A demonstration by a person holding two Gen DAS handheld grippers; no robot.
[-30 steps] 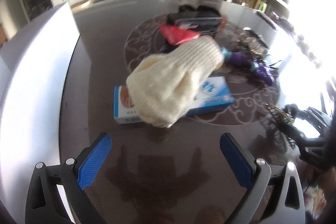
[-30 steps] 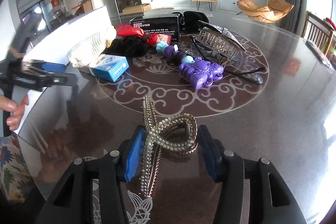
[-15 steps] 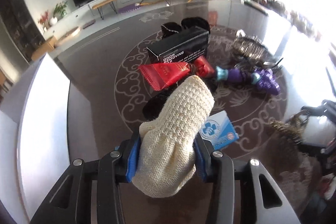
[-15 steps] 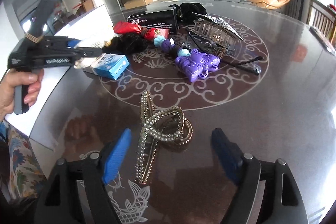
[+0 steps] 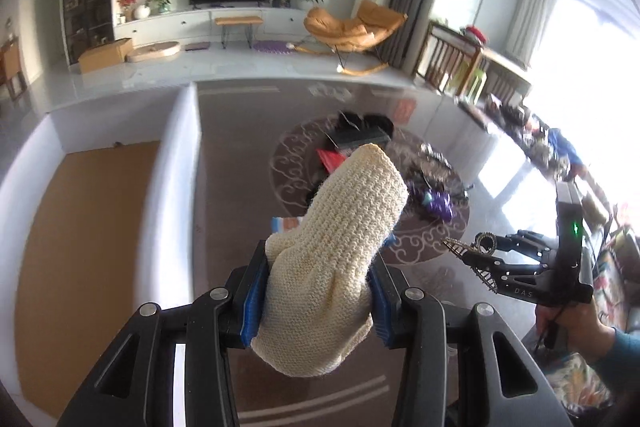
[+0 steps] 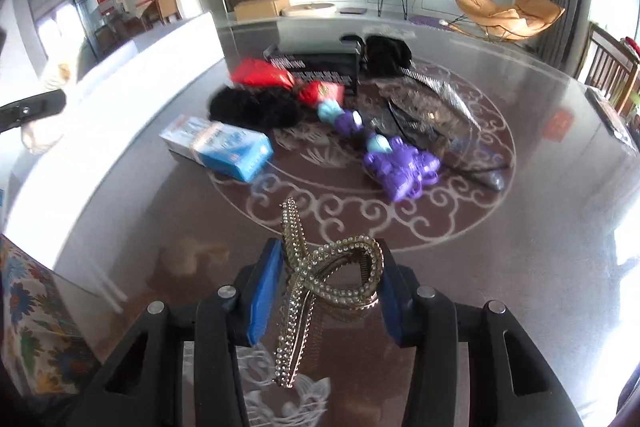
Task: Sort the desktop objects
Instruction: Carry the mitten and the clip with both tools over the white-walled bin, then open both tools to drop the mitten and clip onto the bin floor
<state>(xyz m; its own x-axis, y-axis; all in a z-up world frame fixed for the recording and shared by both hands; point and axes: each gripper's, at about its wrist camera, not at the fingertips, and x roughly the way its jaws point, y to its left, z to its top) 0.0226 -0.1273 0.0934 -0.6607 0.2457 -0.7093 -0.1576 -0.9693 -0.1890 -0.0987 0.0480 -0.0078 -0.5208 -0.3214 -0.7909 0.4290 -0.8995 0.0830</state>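
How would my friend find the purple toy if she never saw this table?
Look at the swirly round pattern on the dark table. The purple toy lies inside it, right of the blue box. It is the only knobbly purple thing among the black and red ones.

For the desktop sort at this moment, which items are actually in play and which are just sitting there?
In play:
- cream knitted glove, clamped in the left gripper
- rhinestone hair claw, between the right gripper jaws, which have just been closing

Lying about on the table:
- blue box
- purple toy
- red packet
- black box
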